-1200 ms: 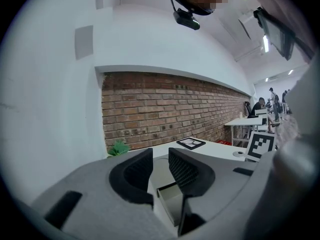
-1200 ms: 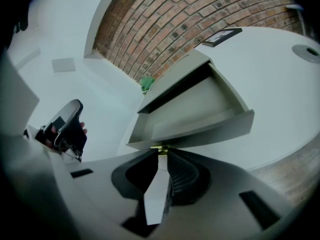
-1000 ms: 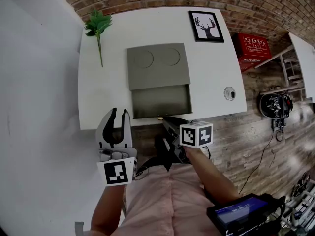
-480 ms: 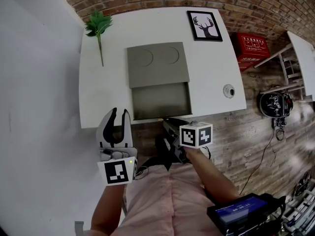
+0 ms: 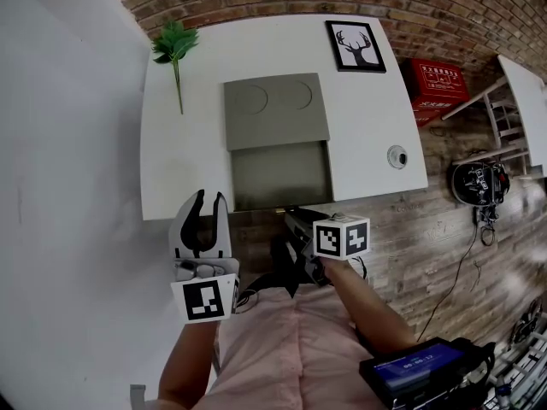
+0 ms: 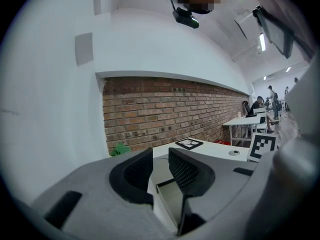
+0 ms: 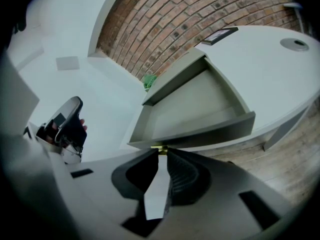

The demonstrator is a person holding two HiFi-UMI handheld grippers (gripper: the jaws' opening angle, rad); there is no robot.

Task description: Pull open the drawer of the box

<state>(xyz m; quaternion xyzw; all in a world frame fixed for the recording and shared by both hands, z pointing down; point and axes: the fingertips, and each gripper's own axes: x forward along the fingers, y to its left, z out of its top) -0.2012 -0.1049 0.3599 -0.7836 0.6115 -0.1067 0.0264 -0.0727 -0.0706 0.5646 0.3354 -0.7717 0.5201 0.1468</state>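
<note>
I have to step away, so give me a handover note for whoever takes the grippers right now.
Left gripper: open, empty, near the front edge of the table.
Right gripper: shut on the small brass knob of the drawer.
Box sits mid-table; the drawer is pulled out to the front edge and looks empty.
Left to do: probably just release the knob and back away.

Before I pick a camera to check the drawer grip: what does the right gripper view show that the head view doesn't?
Only the right gripper view: the right gripper closed on the brass knob. Only the head view: the red box and that gripper's marker cube. Both: the open drawer, the framed deer picture, the white table.
</note>
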